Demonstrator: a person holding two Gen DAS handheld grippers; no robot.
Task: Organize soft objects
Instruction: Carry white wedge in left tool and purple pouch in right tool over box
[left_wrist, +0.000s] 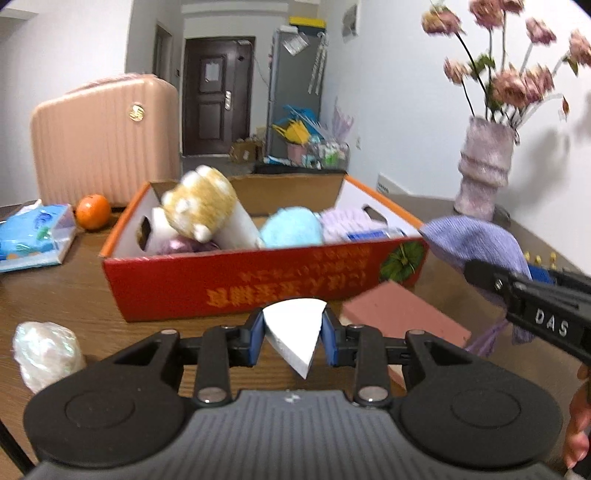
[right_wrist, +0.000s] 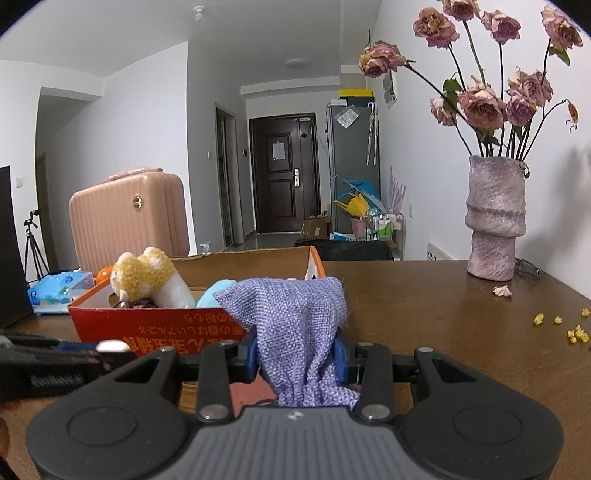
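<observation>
Both grippers loaded, box ahead

Left wrist: my left gripper (left_wrist: 293, 334) clamps a stiff white foam wedge (left_wrist: 293, 328); the red cardboard box (left_wrist: 236, 284), at 12 o'clock, already holds plush toys, so the smooth wedge could slip or snag the rim.
Right wrist: my right gripper (right_wrist: 299, 356) pinches a limp, coarse-woven purple cloth pouch (right_wrist: 291, 325); its drape hides the box edge at 11 o'clock.
</observation>
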